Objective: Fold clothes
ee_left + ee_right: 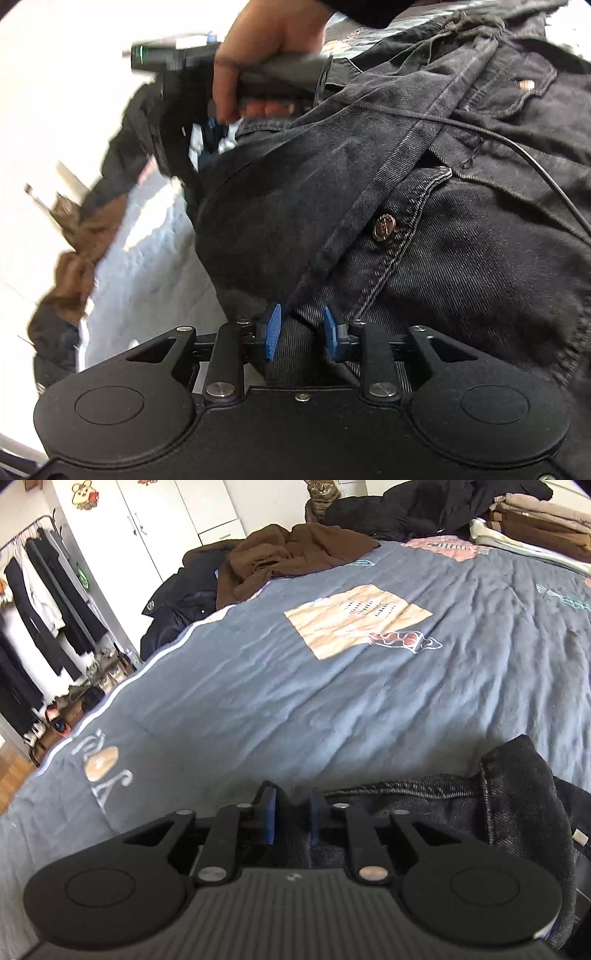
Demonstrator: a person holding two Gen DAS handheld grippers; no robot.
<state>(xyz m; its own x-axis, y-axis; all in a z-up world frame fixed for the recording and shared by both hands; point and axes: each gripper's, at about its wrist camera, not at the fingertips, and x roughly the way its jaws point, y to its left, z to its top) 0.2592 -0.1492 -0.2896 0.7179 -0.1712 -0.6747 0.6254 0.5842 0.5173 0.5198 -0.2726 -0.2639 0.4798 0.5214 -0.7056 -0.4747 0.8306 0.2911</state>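
A black denim jacket (pixel 424 240) with metal buttons fills the left wrist view. My left gripper (pixel 301 332) is shut on a bunched fold of it, and cloth fills the gap between the blue pads. Up left, a person's hand (pixel 266 40) holds my right gripper (pixel 212 136), whose blue tips sit at another edge of the jacket. In the right wrist view my right gripper (pixel 293 818) has dark denim pinched between its pads. The rest of the jacket (pixel 517 805) hangs low at the right, above the grey-blue bedspread (pixel 295 701).
A thin black cable (pixel 517 147) crosses the jacket. On the bed's far side lie a brown garment (pixel 295 550), a dark coat (pixel 177 602), a black heap (pixel 424 509) and stacked folded clothes (pixel 535 520). A cat (pixel 321 491) sits behind. A clothes rack (pixel 37 590) stands left.
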